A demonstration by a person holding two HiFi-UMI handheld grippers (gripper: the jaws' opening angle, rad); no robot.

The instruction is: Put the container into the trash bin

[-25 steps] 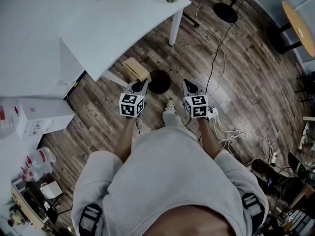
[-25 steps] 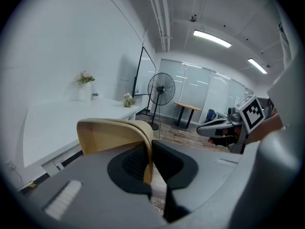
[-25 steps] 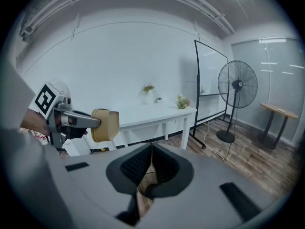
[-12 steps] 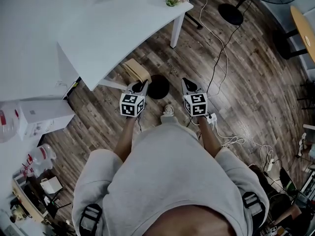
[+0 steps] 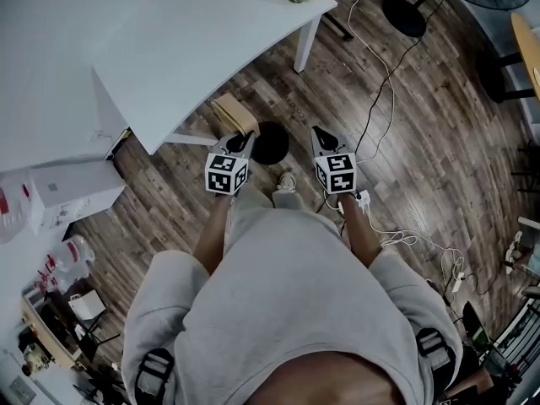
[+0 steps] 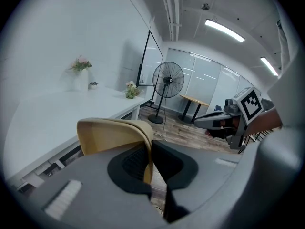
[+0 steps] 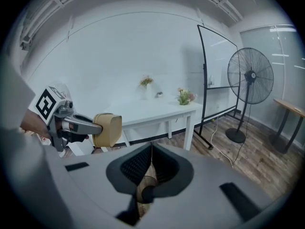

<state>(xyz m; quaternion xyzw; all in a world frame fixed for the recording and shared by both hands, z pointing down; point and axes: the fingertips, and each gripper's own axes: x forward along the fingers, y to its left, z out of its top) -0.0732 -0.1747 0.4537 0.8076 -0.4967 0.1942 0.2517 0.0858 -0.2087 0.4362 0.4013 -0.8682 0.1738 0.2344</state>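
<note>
Tan container (image 6: 112,135) in left gripper (image 6: 149,150) jaws

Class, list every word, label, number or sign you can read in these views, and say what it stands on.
No words or numbers are readable in any view.
White box: small print on its side, too small to read.
Left gripper and right gripper: their cubes carry black-and-white square patterns, no letters.
Tan container: plain, no print.

Left gripper (image 5: 240,144): forearm extended, angled down, jaws pinched on container (image 5: 234,115) wall. Right gripper (image 5: 324,135): parallel alongside, angled down, jaws together, empty.
</note>
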